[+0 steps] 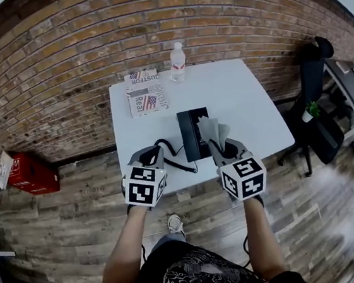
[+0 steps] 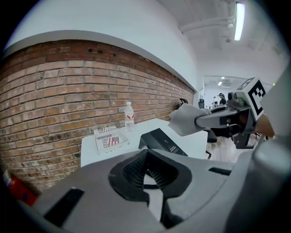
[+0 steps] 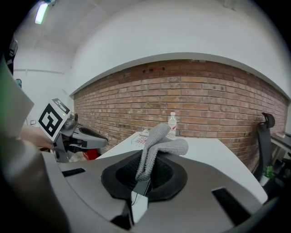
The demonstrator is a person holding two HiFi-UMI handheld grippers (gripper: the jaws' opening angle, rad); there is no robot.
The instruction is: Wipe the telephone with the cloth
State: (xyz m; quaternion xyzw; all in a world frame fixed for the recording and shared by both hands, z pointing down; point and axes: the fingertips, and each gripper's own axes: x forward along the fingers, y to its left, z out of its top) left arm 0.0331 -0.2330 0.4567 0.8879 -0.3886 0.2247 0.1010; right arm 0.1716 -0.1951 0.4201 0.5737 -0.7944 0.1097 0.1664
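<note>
A black telephone (image 1: 193,134) lies on the white table (image 1: 248,98), its coiled cord (image 1: 173,155) trailing toward the near edge. My right gripper (image 1: 224,146) hovers just right of the phone's near end, shut on a grey cloth (image 1: 212,130) that stands up out of its jaws. In the right gripper view the cloth (image 3: 160,140) folds over above my right gripper (image 3: 148,170). My left gripper (image 1: 149,156) is at the table's near edge by the cord, left of the phone. In its own view my left gripper (image 2: 148,151) has its jaws together with nothing between them, and the phone (image 2: 163,141) lies ahead.
A folded newspaper (image 1: 145,92) and a water bottle (image 1: 178,61) sit at the table's far side, against a brick wall. A black office chair (image 1: 318,106) stands to the right. A red box (image 1: 33,173) rests on the floor at the left.
</note>
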